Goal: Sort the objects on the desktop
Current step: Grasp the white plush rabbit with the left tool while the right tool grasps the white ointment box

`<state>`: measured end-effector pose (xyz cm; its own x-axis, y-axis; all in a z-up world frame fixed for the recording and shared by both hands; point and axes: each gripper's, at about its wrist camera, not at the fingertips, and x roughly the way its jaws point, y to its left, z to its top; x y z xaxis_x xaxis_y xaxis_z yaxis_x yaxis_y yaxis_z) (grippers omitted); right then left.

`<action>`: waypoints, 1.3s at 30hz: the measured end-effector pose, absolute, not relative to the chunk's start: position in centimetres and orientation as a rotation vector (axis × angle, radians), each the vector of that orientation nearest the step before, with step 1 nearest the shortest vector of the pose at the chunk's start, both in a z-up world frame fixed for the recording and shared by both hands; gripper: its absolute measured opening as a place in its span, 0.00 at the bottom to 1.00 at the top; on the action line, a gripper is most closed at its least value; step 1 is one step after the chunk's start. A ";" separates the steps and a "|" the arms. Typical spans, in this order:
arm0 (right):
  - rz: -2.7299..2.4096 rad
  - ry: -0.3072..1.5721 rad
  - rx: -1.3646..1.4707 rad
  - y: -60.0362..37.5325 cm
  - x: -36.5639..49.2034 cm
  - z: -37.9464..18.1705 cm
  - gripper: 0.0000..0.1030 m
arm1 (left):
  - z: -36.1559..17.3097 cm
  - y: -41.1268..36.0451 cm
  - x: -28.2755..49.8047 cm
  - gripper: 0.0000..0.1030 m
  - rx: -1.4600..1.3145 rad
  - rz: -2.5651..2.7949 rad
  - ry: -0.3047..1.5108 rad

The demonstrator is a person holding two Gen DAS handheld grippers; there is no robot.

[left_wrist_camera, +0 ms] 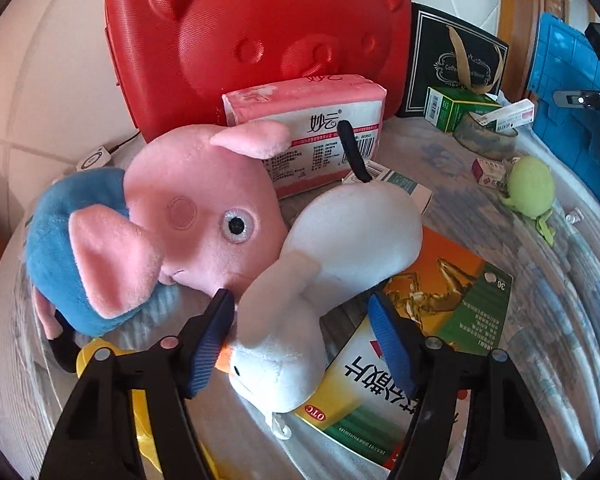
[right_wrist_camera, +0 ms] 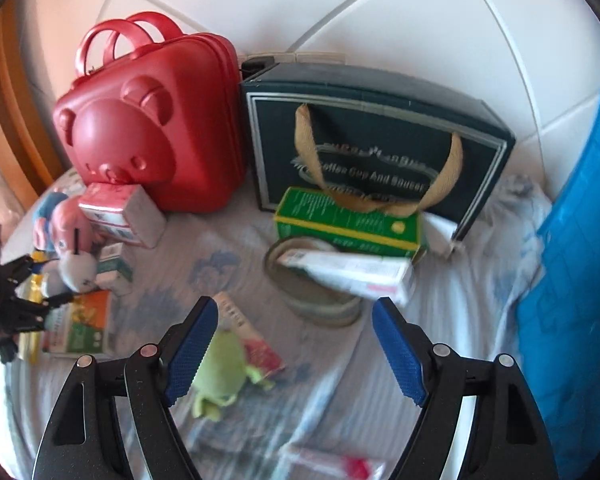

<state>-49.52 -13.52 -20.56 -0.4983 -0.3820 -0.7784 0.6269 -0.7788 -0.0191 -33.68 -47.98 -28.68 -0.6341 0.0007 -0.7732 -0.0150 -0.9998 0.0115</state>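
Observation:
In the left wrist view a white plush toy (left_wrist_camera: 300, 292) lies between the fingers of my left gripper (left_wrist_camera: 302, 316), which is open around it, pads apart from its sides. A pink and blue plush pig (left_wrist_camera: 172, 224) lies just left of it. An orange and green medicine box (left_wrist_camera: 412, 344) lies under the white toy. My right gripper (right_wrist_camera: 294, 322) is open and empty above the cloth. A small green plush (right_wrist_camera: 220, 364) lies beside its left finger, on a red and white packet (right_wrist_camera: 256, 340).
A red bear-shaped case (right_wrist_camera: 156, 128) and a dark gift box (right_wrist_camera: 376, 152) stand at the back. A pink tissue pack (left_wrist_camera: 308, 132), a green box (right_wrist_camera: 348, 220), a tape roll (right_wrist_camera: 316, 300) with a white box on it, and a blue mat (right_wrist_camera: 580, 280) at right.

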 end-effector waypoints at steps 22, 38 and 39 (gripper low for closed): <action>-1.930 0.969 1.262 -17.1 -56.1 -27.9 0.37 | -28.8 -48.0 -33.9 0.36 -1.356 2.846 -0.024; -2.042 0.419 1.266 -13.1 -46.2 -23.6 0.20 | -25.4 -40.5 -27.9 0.36 -1.259 2.754 -0.103; -2.042 0.394 1.270 -12.9 -45.9 -23.4 0.20 | -25.0 -39.9 -27.7 0.36 -1.251 2.749 -0.098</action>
<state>-45.92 -12.92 -23.37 -0.2829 -0.3941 -0.8744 0.6914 -0.7156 0.0989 -27.66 -39.88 -24.99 -0.6513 0.1357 -0.7466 -0.0823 -0.9907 -0.1083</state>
